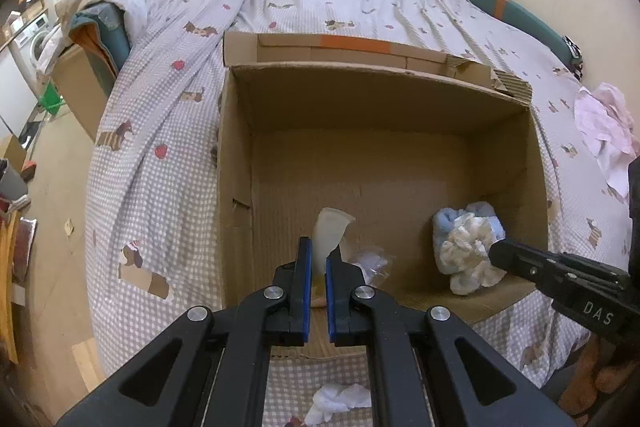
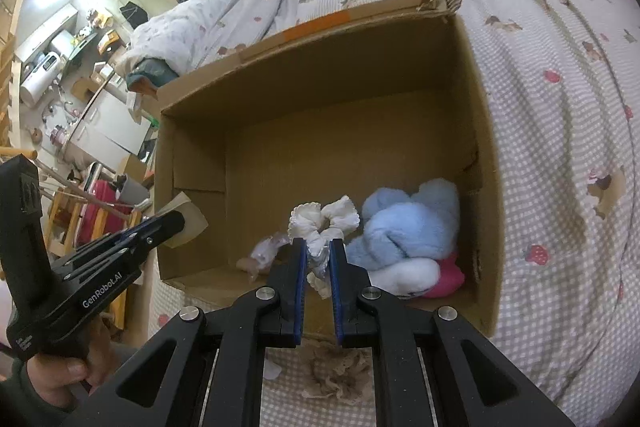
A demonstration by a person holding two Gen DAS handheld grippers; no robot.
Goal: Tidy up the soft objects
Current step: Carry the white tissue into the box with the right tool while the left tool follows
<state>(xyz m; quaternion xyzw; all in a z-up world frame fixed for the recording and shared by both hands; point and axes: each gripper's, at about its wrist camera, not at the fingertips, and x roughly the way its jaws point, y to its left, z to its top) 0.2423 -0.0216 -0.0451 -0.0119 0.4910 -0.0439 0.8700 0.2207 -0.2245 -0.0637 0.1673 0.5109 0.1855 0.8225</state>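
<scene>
From my left wrist camera, my left claw [image 1: 319, 259] hangs over the near edge of an open cardboard box [image 1: 236, 147] on the bed [image 1: 160, 131], its blue-padded fingers nearly closed on a pale, translucent soft piece [image 1: 330, 231] that stands up between them. Inside the box, a small white item [image 1: 374, 263] lies just beyond the claw, and a blue plush [image 1: 486, 213] sits in the right corner with a white frilly cloth [image 1: 466, 241] in front of it, where my right claw [image 1: 496, 253] reaches in from the right. A crumpled white cloth [image 1: 340, 401] lies on the bed below the box, and a pink cloth [image 1: 604, 123] lies well off to the right. From my right wrist camera, my right claw [image 2: 319, 259] is pinched narrowly on the white frilly cloth [image 2: 324, 223], held low inside the box [image 2: 476, 131]. The blue plush [image 2: 408, 223] lies just right of it, atop a white plush [image 2: 404, 277] and a pink one [image 2: 450, 279] in the corner. My left claw [image 2: 176, 223] at the left wall grips the pale piece [image 2: 192, 223], and a beige lacy cloth [image 2: 340, 371] lies on the bed in front of the box.
</scene>
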